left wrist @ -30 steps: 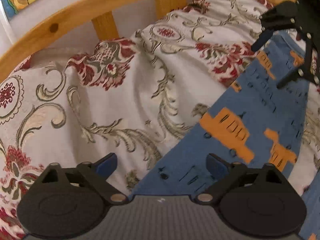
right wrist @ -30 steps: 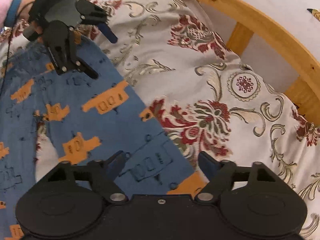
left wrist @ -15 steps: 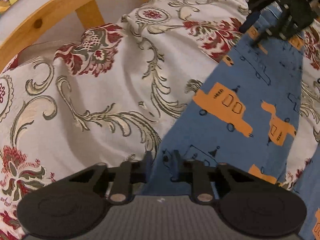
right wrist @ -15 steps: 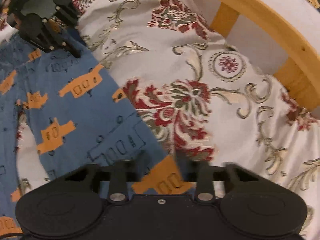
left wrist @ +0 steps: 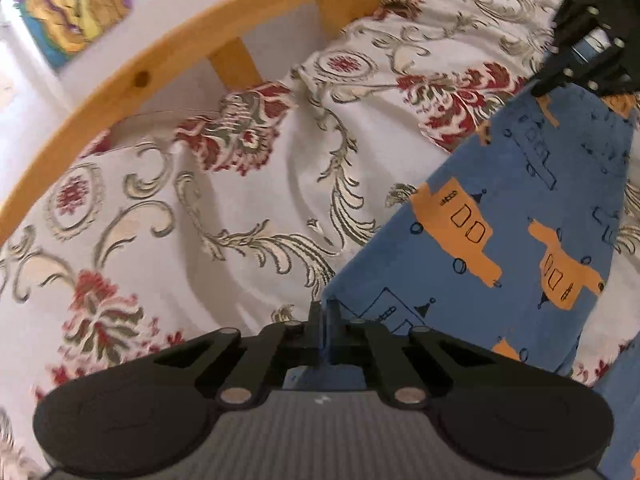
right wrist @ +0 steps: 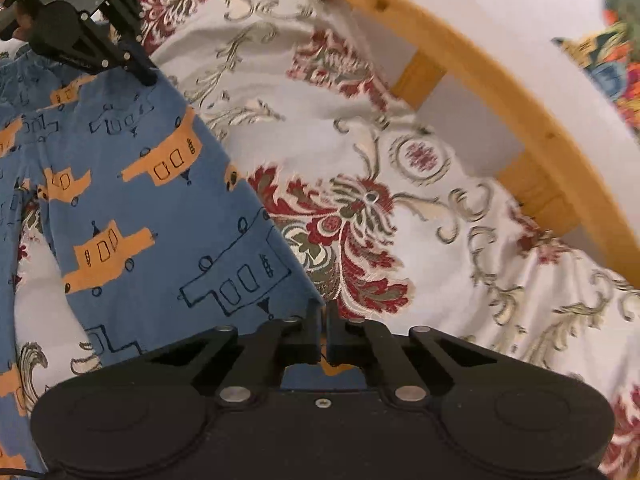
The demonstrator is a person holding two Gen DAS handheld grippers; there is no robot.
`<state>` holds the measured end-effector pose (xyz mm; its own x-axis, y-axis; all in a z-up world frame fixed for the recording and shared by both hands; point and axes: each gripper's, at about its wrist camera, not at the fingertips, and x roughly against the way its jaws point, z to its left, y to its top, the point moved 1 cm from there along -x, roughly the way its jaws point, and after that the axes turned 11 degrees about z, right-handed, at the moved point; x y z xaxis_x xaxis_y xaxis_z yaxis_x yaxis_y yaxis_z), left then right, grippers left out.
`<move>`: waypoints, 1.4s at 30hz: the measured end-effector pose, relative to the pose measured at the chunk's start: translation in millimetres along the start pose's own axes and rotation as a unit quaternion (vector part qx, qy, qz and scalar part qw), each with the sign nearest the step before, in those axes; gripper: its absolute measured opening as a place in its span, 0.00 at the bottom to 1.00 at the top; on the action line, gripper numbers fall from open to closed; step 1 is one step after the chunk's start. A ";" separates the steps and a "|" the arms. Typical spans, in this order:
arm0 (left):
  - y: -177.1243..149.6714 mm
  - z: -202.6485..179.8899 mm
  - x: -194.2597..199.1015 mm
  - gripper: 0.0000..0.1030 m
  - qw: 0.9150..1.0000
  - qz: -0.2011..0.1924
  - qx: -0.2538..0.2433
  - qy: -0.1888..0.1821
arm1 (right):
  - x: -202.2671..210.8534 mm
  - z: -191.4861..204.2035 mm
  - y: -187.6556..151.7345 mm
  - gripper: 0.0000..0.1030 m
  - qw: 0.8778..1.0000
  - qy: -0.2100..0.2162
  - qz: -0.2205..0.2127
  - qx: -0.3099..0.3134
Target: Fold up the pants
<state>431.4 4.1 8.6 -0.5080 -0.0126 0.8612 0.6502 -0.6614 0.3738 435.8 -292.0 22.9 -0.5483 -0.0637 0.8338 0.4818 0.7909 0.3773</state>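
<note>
Once the jaws of both grippers had closed, the blue pants (left wrist: 500, 216) spread on the floral bedspread (left wrist: 240, 208) were pinched at two corners by the left gripper (left wrist: 325, 312) and right gripper (right wrist: 324, 312); a fold was judged ready to be carried over.

Soft matt cloth pants (left wrist: 500, 216), woven bedspread (left wrist: 240, 216), glossy wooden rail (left wrist: 168, 60).

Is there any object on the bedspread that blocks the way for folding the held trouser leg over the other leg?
Nothing visible blocks it. Both grippers, left and right, have just closed on the blue pants. The floral bedspread around the pants shows only cloth; the other leg is largely out of frame.
</note>
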 end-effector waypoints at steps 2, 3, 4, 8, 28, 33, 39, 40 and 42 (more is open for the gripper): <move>-5.2 -7.1 9.5 0.00 1.000 -0.016 0.001 0.014 | 10.1 11.1 -7.7 0.00 1.000 -0.020 -0.013 -0.006; -8.7 -10.8 15.3 0.00 0.999 -0.026 0.002 0.020 | 14.4 16.9 -11.2 0.00 0.999 -0.031 -0.016 -0.010; -11.4 -13.9 20.3 0.00 0.999 -0.032 0.005 0.023 | 18.7 21.8 -14.2 0.00 0.999 -0.037 -0.020 -0.010; -22.4 -22.6 40.5 0.00 0.998 -0.051 0.020 0.026 | 41.2 38.0 -25.1 0.00 0.998 -0.044 -0.033 -0.017; -139.2 -101.7 135.2 0.00 0.994 -0.105 0.005 0.028 | 155.8 170.8 -105.5 0.00 0.985 -0.109 -0.086 -0.105; -172.4 -127.8 146.2 0.00 0.994 -0.106 -0.013 0.022 | 174.5 213.6 -122.4 0.00 0.981 -0.129 -0.096 -0.108; -200.6 -151.5 148.2 0.00 0.994 -0.105 -0.017 0.020 | 185.3 247.7 -137.9 0.00 0.974 -0.156 -0.106 -0.123; -204.8 -154.8 147.5 0.00 0.994 -0.105 -0.019 0.022 | 186.2 252.7 -140.3 0.00 0.973 -0.164 -0.108 -0.121; -214.0 -161.8 146.3 0.00 0.994 -0.106 -0.025 0.023 | 187.6 263.3 -145.4 0.00 0.972 -0.170 -0.106 -0.118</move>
<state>126.4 22.4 -1.0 -0.6566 0.0970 0.7480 0.4975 -0.6897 0.5262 82.9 -258.7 18.3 -0.8278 0.0261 0.5604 0.4545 0.6167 0.6427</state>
